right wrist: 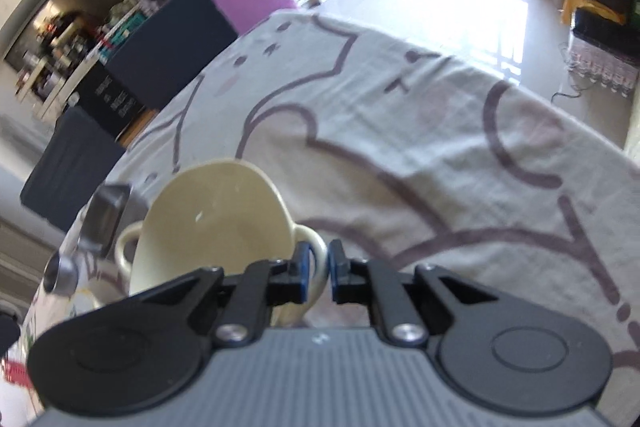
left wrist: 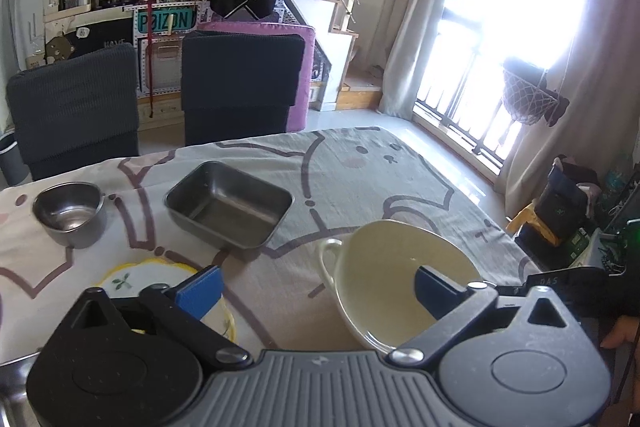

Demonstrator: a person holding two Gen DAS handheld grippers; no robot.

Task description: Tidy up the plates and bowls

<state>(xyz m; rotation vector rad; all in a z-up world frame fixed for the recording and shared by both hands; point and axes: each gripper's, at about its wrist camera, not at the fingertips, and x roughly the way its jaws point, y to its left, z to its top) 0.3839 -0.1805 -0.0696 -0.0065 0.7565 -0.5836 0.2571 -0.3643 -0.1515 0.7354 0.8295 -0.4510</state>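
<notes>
Two tools work over the cloth-covered surface. Right tool pinches the near loop handle of the cream bowl, which tilts near the surface's right side. Left tool gapes wide, holding nothing, just left of that bowl. Farther left sit a steel tray and steel bowl. A far sign reads "POIZON".

Four dishes sit on one table: one cream two-handled bowl at lower right, one round steel bowl at left, one rectangular steel tray mid-frame, one yellow-rimmed plate at lower left. Two dark chairs stand behind.
</notes>
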